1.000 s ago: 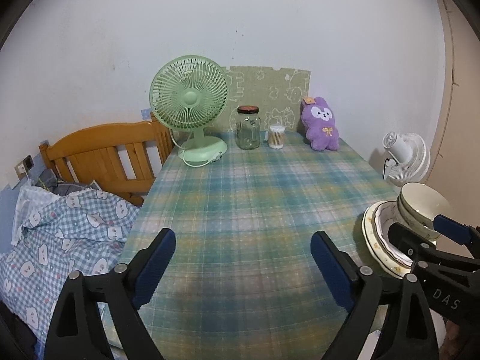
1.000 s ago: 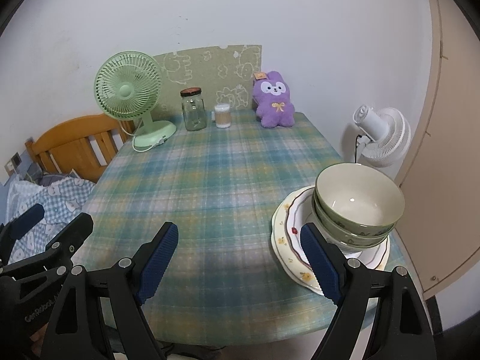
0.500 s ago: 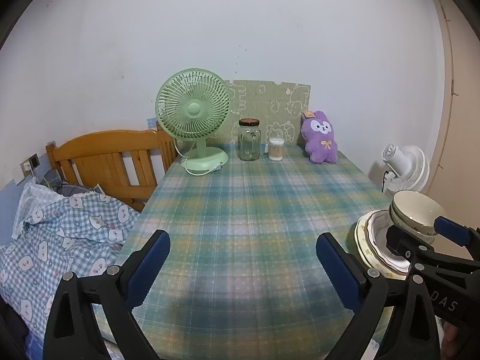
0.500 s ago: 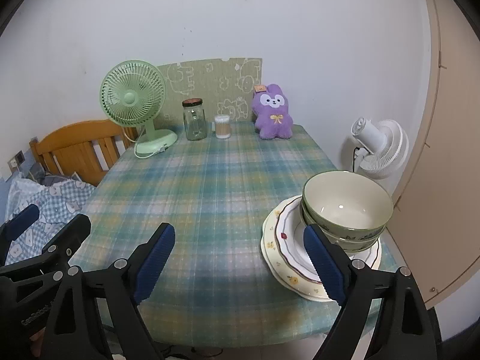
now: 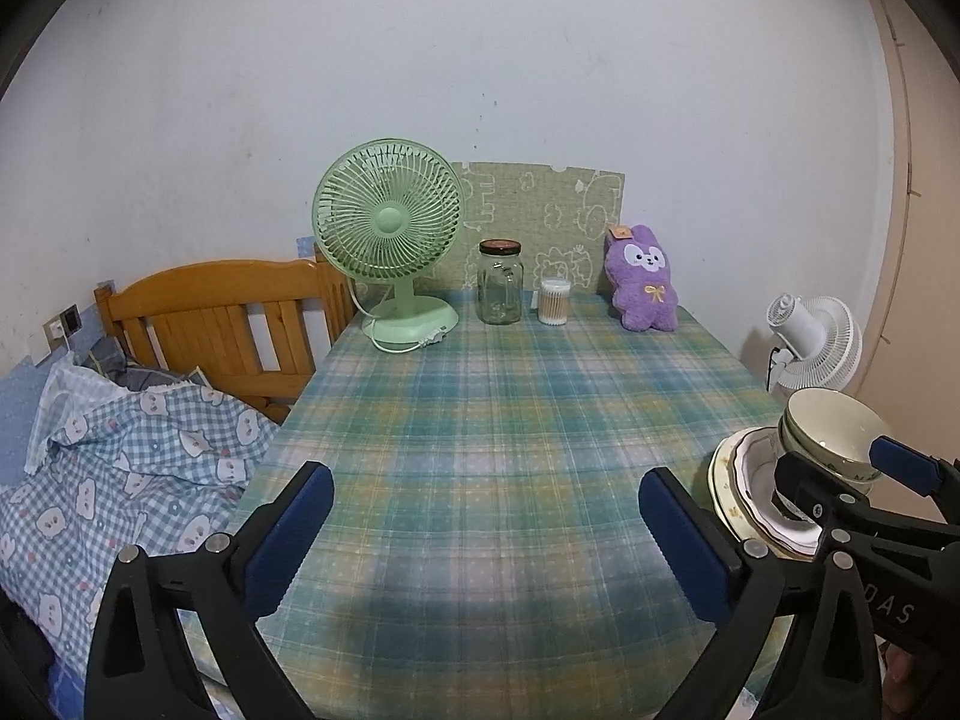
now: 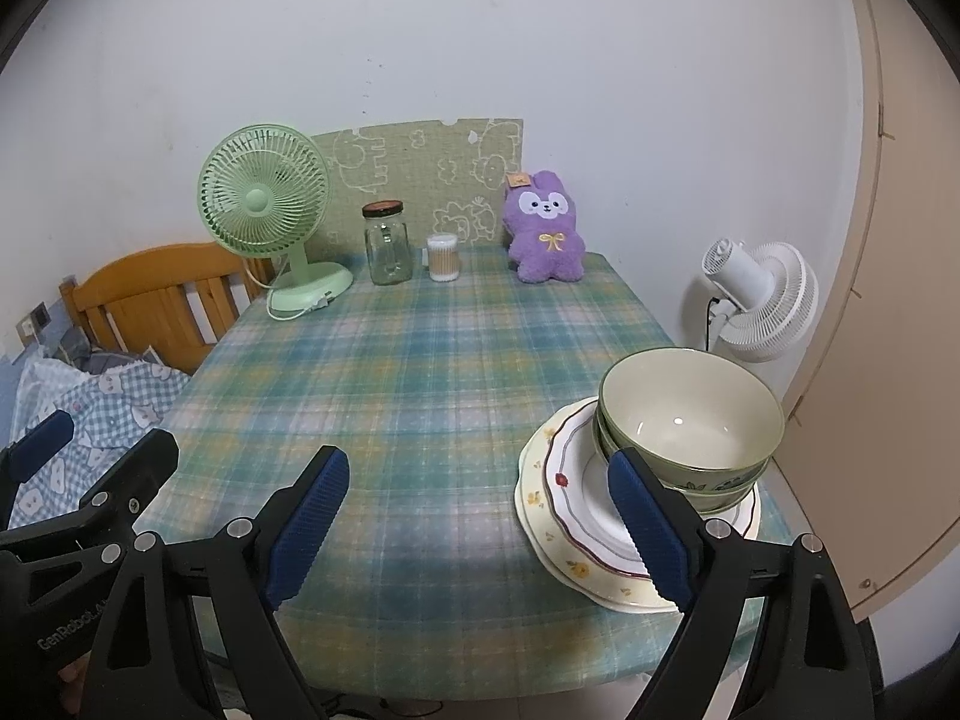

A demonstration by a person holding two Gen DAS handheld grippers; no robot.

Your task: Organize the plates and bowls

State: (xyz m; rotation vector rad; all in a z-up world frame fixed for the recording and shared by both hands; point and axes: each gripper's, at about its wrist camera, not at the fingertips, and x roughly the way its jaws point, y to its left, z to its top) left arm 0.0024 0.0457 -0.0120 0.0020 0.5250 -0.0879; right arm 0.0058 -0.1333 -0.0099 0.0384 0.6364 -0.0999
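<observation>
Two nested green bowls (image 6: 690, 426) stand on stacked floral plates (image 6: 558, 498) at the near right corner of the plaid table (image 6: 420, 372). They also show in the left wrist view, bowls (image 5: 831, 432) on plates (image 5: 744, 480). My right gripper (image 6: 480, 528) is open and empty above the table's front edge, its right finger next to the plates. My left gripper (image 5: 486, 534) is open and empty over the table's near left part.
A green fan (image 5: 390, 240), a glass jar (image 5: 499, 282), a cotton-swab tub (image 5: 554, 301) and a purple plush (image 5: 642, 279) line the far edge. A wooden bed frame (image 5: 222, 318) and bedding (image 5: 120, 456) lie left. A white fan (image 6: 762, 300) stands right.
Both grippers have drawn back and risen from the table, so more of it shows. Both stay open. The bowls and plates have not moved.
</observation>
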